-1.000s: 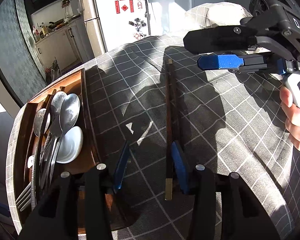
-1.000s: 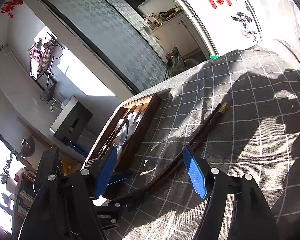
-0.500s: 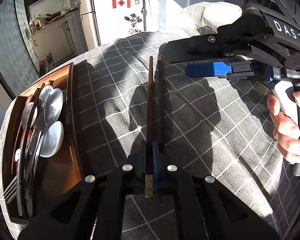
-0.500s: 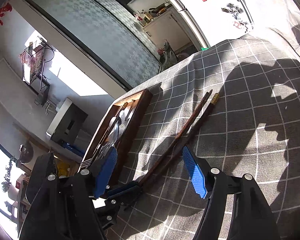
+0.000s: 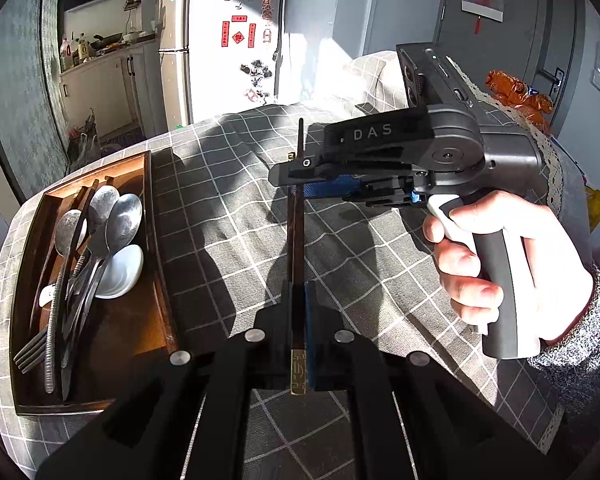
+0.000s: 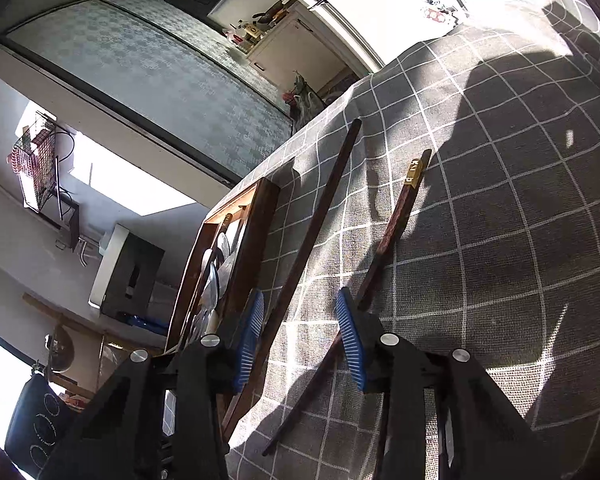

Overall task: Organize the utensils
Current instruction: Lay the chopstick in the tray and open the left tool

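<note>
left gripper: pads clamped on one dark chopstick, gold-capped end nearest camera | right gripper: wide, level, right hand on grip | second chopstick on cloth | utensil tray left of clamp

— How's the left gripper?
— Jaws closed tight, pointing forward.
— And the right gripper?
— Jaws spread wide, tilted downward; the right hand wraps its handle.
</note>
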Tool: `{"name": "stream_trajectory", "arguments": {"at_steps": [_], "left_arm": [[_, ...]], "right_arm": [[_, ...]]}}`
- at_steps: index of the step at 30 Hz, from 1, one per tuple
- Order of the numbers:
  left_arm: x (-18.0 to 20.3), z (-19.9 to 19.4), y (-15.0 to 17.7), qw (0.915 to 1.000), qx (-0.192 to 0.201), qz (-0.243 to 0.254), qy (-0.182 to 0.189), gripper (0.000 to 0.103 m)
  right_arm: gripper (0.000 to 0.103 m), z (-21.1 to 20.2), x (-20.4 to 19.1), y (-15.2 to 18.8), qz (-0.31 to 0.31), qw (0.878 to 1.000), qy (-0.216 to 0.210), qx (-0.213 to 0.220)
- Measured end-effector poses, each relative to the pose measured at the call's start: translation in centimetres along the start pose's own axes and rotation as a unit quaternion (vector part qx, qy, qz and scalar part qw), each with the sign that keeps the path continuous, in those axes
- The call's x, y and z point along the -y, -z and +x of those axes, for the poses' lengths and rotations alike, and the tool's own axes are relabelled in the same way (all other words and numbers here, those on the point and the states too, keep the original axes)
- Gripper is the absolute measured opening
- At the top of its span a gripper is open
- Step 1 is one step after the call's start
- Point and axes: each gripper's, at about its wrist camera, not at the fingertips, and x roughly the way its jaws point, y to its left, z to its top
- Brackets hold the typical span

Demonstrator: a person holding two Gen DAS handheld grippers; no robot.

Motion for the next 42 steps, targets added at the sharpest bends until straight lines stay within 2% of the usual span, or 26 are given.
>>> {"name": "stream_trajectory", "arguments": {"at_steps": [1, 5, 13, 18, 19, 20, 22, 28, 29, 30, 31, 32, 34, 35, 37, 40, 42], "left_arm": [[-0.1, -0.2, 0.3, 1.0, 0.002, 0.0, -0.001, 0.006], [-1.4, -1.4, 1.6, 0.9998, 0.01, -0.01, -0.016, 0.006], [-6.0, -4.7, 3.6, 0.9928, 0.018, -0.062, -0.101, 0.006], [-8.7, -4.9, 4.1, 0.9859, 0.01, -0.1, -0.134, 0.007], [-9.1, -4.8, 4.1, 0.9845, 0.008, -0.103, -0.141, 0.007], [-9.6, -4.7, 4.1, 0.9834, 0.007, -0.106, -0.147, 0.007], [-10.3, -4.3, 3.9, 0.9823, 0.004, -0.107, -0.154, 0.007], [-11.4, -3.3, 3.4, 0.9759, 0.001, -0.104, -0.192, 0.008], [-11.4, -3.3, 3.3, 0.9745, 0.002, -0.102, -0.2, 0.01], [-11.2, -3.5, 3.3, 0.9741, 0.01, -0.1, -0.202, 0.031], [-10.8, -3.9, 3.3, 0.9741, 0.023, -0.098, -0.202, 0.062], [-10.4, -4.4, 3.2, 0.9726, 0.039, -0.091, -0.21, 0.071], [-9.0, -5.1, 2.7, 0.9706, 0.058, -0.07, -0.223, 0.073], [-8.3, -5.4, 2.4, 0.9718, 0.064, -0.064, -0.218, 0.073], [-6.9, -5.5, 1.8, 0.9793, 0.069, -0.054, -0.182, 0.074], [-3.9, -4.0, 0.9, 0.9907, 0.051, -0.02, -0.125, 0.074], [-1.7, -2.5, 0.9, 0.9953, 0.034, 0.001, -0.091, 0.074]], "right_arm": [[0.014, 0.2, -0.5, 0.0, -0.004, 1.0, -0.001, -0.002], [0.013, 1.5, -3.3, 0.2, -0.039, 0.999, 0.007, -0.015], [0.013, 8.4, -9.9, 0.3, -0.082, 0.995, 0.004, -0.062], [0.015, 11.7, -12.5, 0.7, -0.113, 0.99, 0.02, -0.078], [0.023, 11.5, -12.8, 0.9, -0.119, 0.99, 0.025, -0.073], [0.043, 11.0, -13.0, 1.2, -0.121, 0.99, 0.02, -0.067], [0.066, 9.7, -13.1, 1.5, -0.13, 0.99, 0.004, -0.055], [0.069, 3.8, -11.0, 0.9, -0.151, 0.988, 0.003, -0.024], [0.071, 2.9, -10.5, 0.7, -0.153, 0.988, 0.006, -0.02], [0.071, 2.0, -9.8, 0.6, -0.153, 0.988, 0.008, -0.017], [0.072, 1.2, -9.1, 0.5, -0.152, 0.988, 0.008, -0.015], [0.072, 0.5, -8.4, 0.4, -0.151, 0.988, 0.009, -0.014], [0.072, -0.7, -7.1, 0.4, -0.147, 0.989, 0.013, -0.009], [0.072, -1.3, -6.3, 0.5, -0.143, 0.99, 0.014, -0.006], [0.072, -2.4, -4.8, 0.6, -0.13, 0.991, 0.011, 0.001], [0.072, -3.6, -3.0, 0.6, -0.116, 0.993, 0.01, 0.008], [0.072, -3.7, -2.0, 0.8, -0.109, 0.994, 0.014, 0.003]]}}
